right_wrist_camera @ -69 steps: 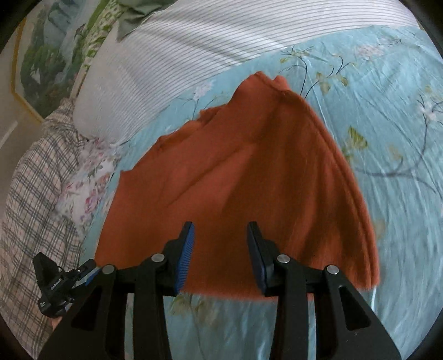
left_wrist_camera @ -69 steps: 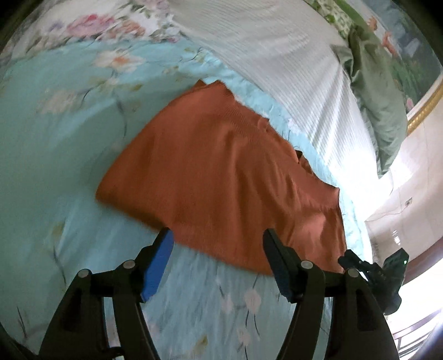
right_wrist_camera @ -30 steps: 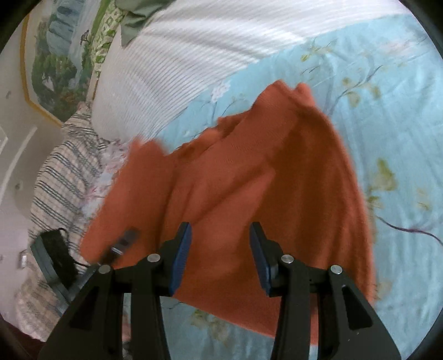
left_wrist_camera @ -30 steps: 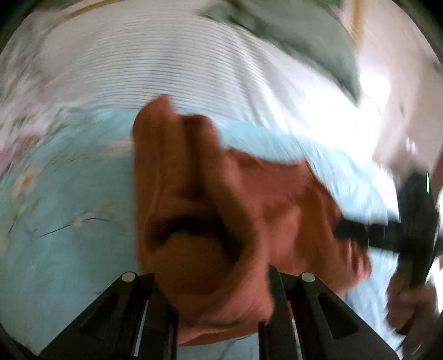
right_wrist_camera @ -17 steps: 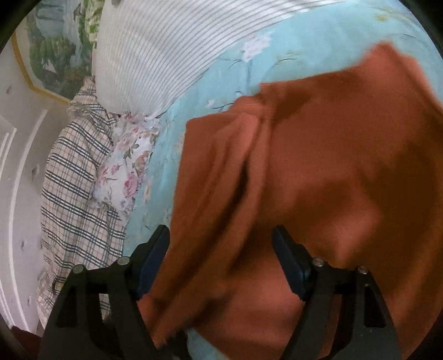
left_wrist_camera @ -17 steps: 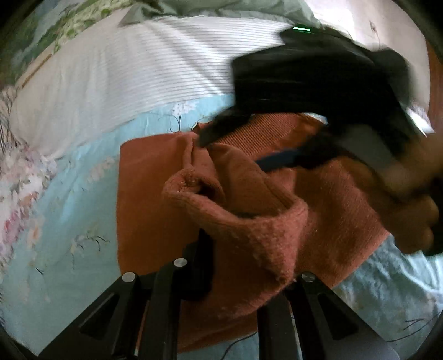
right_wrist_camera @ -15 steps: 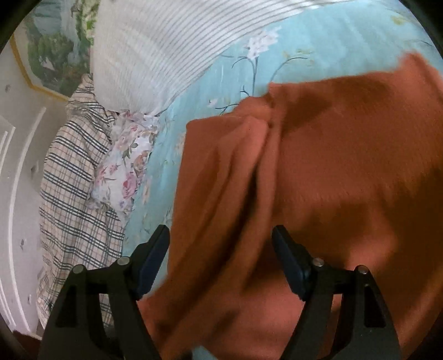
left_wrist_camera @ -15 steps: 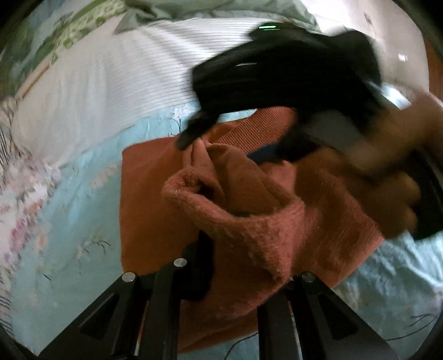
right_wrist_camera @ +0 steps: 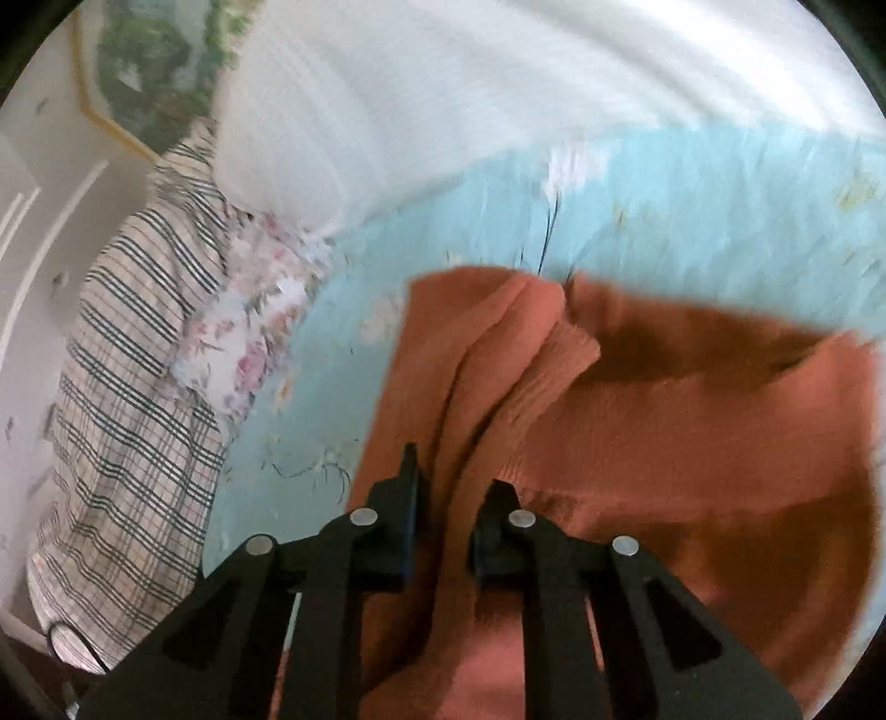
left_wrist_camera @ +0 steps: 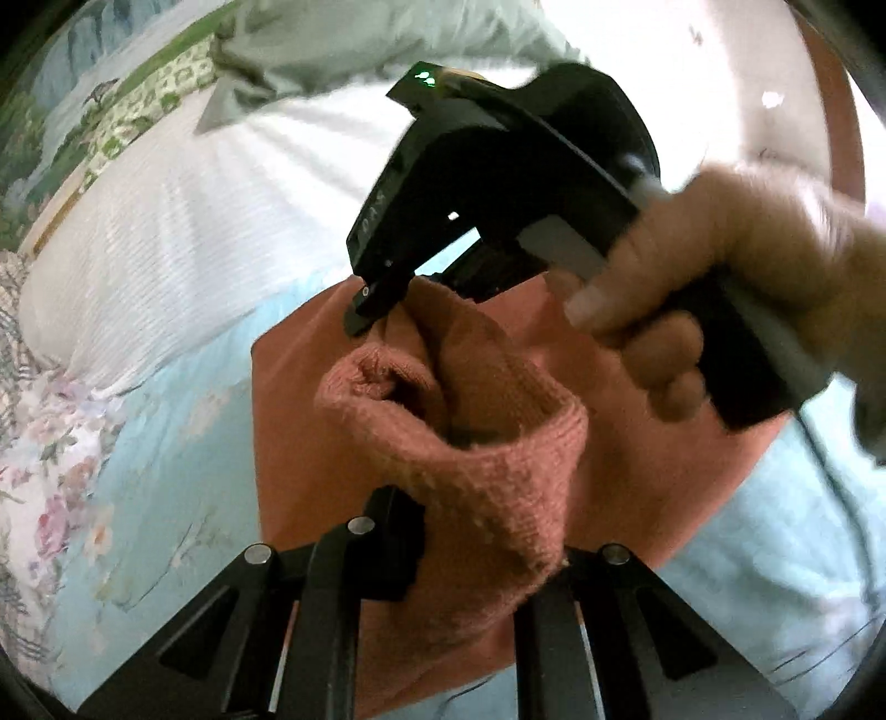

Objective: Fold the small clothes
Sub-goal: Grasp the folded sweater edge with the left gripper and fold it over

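Note:
A rust-orange knit garment (left_wrist_camera: 310, 421) lies on the light-blue floral bedsheet (left_wrist_camera: 166, 399). My left gripper (left_wrist_camera: 470, 543) is shut on a bunched hem of the garment, which hangs over its fingers. In the left wrist view my right gripper (left_wrist_camera: 376, 310), held by a hand (left_wrist_camera: 736, 266), pinches a fold of the same garment just ahead. In the right wrist view my right gripper (right_wrist_camera: 448, 498) is shut on a ridge of the garment (right_wrist_camera: 664, 443), which is folded partly over itself.
A white striped pillow (left_wrist_camera: 194, 221) and a grey-green cloth (left_wrist_camera: 360, 44) lie at the bed's far side. A plaid blanket (right_wrist_camera: 127, 387) and a floral pillow (right_wrist_camera: 243, 332) lie left of the garment. A framed picture (right_wrist_camera: 144, 77) hangs on the wall.
Both grippers have closed on the garment's near edge and lifted it, folding it over toward the pillows. The right gripper, open half a second ago, is now shut on a fold.

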`<state>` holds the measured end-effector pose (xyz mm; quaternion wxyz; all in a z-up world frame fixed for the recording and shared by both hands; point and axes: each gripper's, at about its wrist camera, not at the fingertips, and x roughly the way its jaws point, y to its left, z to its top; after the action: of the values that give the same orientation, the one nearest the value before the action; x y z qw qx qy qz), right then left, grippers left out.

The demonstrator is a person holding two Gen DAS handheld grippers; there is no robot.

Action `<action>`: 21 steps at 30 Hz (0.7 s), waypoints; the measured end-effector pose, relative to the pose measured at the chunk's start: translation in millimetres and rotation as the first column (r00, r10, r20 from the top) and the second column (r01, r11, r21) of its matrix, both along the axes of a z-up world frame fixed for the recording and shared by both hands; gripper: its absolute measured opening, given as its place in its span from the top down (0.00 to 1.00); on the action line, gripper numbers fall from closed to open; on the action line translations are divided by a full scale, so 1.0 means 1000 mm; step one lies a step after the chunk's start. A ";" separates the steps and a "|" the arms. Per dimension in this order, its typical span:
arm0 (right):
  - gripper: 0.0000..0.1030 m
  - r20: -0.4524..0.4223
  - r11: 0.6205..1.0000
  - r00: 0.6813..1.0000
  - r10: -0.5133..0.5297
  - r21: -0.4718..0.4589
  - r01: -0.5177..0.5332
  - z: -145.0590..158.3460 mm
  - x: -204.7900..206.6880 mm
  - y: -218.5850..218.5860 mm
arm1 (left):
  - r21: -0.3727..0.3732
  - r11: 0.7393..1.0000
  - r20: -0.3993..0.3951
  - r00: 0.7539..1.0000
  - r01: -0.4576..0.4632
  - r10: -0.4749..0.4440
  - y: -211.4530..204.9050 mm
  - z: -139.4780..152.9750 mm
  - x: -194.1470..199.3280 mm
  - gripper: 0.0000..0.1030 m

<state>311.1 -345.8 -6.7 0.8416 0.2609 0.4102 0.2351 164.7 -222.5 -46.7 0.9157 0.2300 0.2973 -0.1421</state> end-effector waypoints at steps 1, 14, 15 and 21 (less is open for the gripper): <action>0.85 0.017 1.000 1.000 -0.012 -0.011 0.012 0.007 -0.005 -0.008 | -0.028 1.000 -0.007 1.000 0.011 -0.012 -0.006 0.006 0.002 0.89; 0.85 -0.067 0.988 0.986 -0.153 -0.019 0.152 -0.045 -0.036 -0.094 | -0.107 0.992 -0.136 0.987 0.066 -0.080 -0.074 -0.024 0.033 0.89; 0.85 -0.045 0.988 0.987 -0.154 -0.017 0.154 -0.041 -0.040 -0.097 | -0.109 0.992 -0.129 0.988 0.070 -0.084 -0.074 -0.022 0.032 0.89; 0.85 -0.077 0.981 0.980 -0.184 -0.081 0.178 -0.062 -0.039 -0.098 | -0.079 0.992 -0.158 0.981 0.099 -0.111 -0.089 -0.037 0.019 0.86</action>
<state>272.3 -443.6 -68.9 0.8505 0.2756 0.4283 0.1312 183.6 -311.4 -83.9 0.8872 0.2005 0.3532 -0.2191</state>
